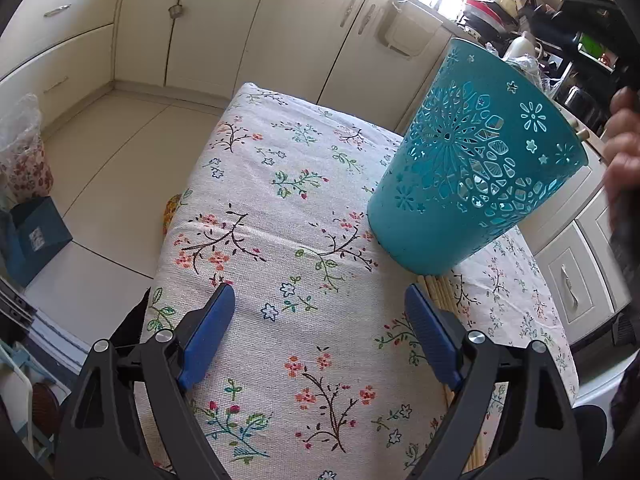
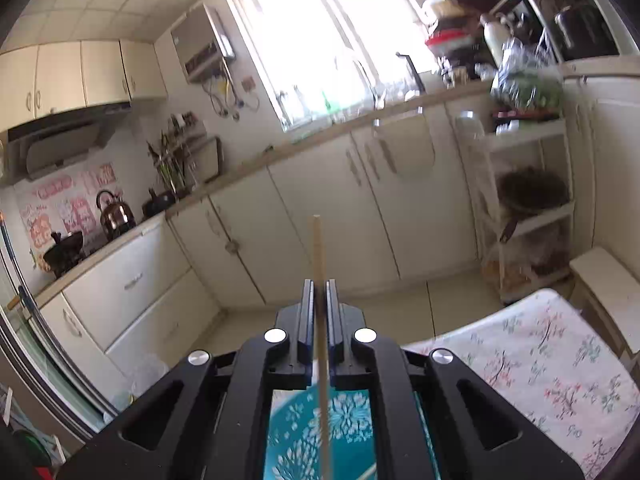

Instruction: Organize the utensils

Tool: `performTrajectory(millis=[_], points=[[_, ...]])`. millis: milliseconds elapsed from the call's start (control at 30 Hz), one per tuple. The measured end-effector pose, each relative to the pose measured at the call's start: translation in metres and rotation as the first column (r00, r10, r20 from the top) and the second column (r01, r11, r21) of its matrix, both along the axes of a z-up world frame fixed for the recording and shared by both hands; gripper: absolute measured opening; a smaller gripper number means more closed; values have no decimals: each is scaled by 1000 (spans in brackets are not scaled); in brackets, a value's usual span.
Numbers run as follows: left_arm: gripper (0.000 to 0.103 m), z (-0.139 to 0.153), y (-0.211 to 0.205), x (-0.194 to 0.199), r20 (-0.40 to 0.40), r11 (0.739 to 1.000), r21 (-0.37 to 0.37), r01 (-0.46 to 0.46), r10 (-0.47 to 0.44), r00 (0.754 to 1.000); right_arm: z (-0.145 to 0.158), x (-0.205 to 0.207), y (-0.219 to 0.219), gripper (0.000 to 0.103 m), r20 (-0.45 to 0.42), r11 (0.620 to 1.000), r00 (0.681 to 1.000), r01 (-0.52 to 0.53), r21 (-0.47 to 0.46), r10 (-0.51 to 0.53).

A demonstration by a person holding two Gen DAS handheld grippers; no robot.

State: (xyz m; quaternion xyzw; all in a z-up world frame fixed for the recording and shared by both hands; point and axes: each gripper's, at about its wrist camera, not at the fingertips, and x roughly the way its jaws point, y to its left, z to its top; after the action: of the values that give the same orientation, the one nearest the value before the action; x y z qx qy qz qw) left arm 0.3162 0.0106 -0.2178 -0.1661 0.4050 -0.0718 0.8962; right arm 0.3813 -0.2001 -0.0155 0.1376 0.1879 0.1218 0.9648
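One teal perforated plastic utensil holder point(image 1: 476, 168) is seen standing on the floral tablecloth point(image 1: 280, 200), with a row of pale wooden chopsticks point(image 1: 438, 290), too closely packed to be counted, laid flat just below its base and beside the right blue pad of the left gripper point(image 1: 320, 304), whose jaws are spread wide with nothing between them. A single pale wooden chopstick point(image 2: 318, 264) is pinched upright between the closed fingers of the right gripper point(image 2: 319, 288), its tip projecting past them, and the holder's patterned teal interior point(image 2: 344, 420) is seen directly beneath, where a second stick already lies.
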Motion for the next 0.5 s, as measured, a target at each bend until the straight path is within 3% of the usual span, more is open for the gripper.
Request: performTrajectory(millis=[233,333,500], points=[[83,0,0,0,-1,1000,1,-1,1,1000,-8,-31,-12,9,-27,999,999,-36,-33,36],[83,0,-2,0,-3,1000,7,-3,3,1000,-10,-47,-21,16,-34,999,999,-31,-32,30],[83,1,-2,0,-3,1000,8,-8,8,1000,-40,-89,-43,18,-118,1000,993,5,-14,-7]])
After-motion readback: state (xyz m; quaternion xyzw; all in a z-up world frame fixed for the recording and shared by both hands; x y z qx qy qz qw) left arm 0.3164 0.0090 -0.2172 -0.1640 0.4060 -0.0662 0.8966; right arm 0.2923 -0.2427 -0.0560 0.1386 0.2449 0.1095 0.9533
